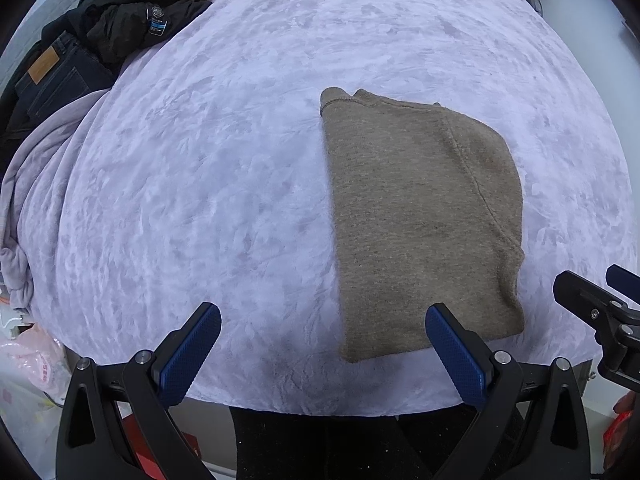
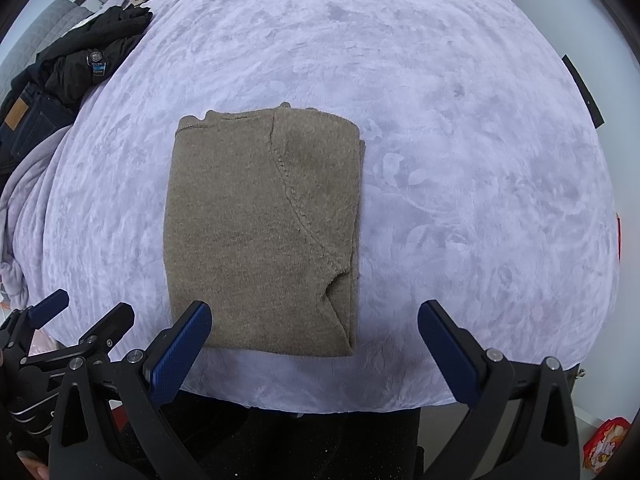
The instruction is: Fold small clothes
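Lavender plush blanket point(image 1: 240, 160) is covering the bed and filling most of the left wrist view. On it, the brown sweater point(image 1: 420, 220) is lying folded into a tall rectangle, flat, close to the near edge of the bed and toward its right side. The left gripper point(image 1: 323, 352) is hovering over that near edge with its blue-padded fingers point(image 1: 188, 356) spread wide apart and holding nothing; the right-hand pad is overlapping the sweater's near corner in the picture, though I cannot tell whether it is touching. At the far left corner of the bed a black jacket point(image 1: 140, 20) and dark jeans point(image 1: 52, 76) are lying in a heap. A pink plastic bag point(image 1: 36, 364) is sitting below the bed's left edge; what is in it I cannot tell. The right gripper point(image 1: 600, 312) is showing at the right border.

From the right wrist view, the sweater point(image 2: 260, 232) is sitting near the bed's near edge, left of middle, a curved seam running across its top layer. The right gripper point(image 2: 316, 344) is hanging over the near edge with its fingers set wide apart and empty, the left pad point(image 2: 180, 352) overlapping the sweater's near left corner. The left gripper point(image 2: 80, 328) is poking in at the lower left, its fingers parted. The jacket point(image 2: 96, 52) and jeans point(image 2: 28, 120) are lying at the far left corner
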A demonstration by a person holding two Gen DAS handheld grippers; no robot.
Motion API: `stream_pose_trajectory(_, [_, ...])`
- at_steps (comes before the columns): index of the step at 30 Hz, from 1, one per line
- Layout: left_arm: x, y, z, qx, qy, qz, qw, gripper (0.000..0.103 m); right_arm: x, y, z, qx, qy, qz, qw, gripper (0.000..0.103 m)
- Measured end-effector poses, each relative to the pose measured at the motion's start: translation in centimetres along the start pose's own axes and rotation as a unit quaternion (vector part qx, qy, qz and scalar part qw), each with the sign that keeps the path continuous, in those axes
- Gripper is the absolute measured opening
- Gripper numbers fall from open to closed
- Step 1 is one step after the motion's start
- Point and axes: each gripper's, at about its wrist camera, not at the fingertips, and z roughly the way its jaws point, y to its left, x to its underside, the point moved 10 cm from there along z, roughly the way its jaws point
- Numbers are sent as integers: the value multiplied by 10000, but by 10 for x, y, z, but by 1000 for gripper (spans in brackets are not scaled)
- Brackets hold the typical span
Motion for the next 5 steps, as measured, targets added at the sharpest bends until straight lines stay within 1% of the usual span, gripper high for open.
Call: stream_pose_trajectory(5, [0, -1, -1, 41, -59, 90, 9999, 103, 3, -1, 2, 9, 20, -16, 10000, 103])
